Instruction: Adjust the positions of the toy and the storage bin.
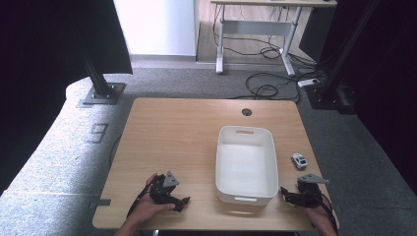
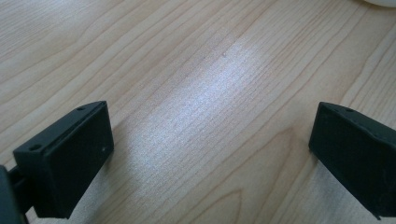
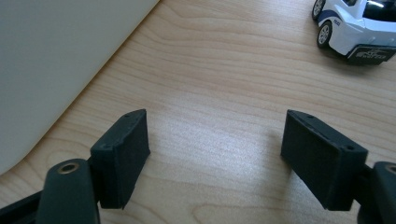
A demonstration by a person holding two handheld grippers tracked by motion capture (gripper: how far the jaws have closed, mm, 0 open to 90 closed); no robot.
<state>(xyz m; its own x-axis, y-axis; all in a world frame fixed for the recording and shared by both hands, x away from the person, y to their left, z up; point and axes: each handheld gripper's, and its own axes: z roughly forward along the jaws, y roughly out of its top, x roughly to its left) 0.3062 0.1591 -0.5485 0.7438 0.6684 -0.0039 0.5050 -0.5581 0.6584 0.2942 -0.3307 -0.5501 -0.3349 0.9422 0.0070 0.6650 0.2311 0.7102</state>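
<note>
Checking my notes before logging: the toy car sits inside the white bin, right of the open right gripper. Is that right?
Not quite. The toy car sits on the table, outside the white bin, as the high view shows. The right gripper is open.

Grey carpet (image 1: 196,83) covered the floor, a white-legged desk (image 1: 255,24) stood at upper centre over loose cables (image 1: 265,88), black curtains (image 1: 44,44) flanked both frame sides.

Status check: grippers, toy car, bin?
Left gripper open, empty. Right gripper open, short of small white toy car. White plastic bin empty. Path clear.
</note>
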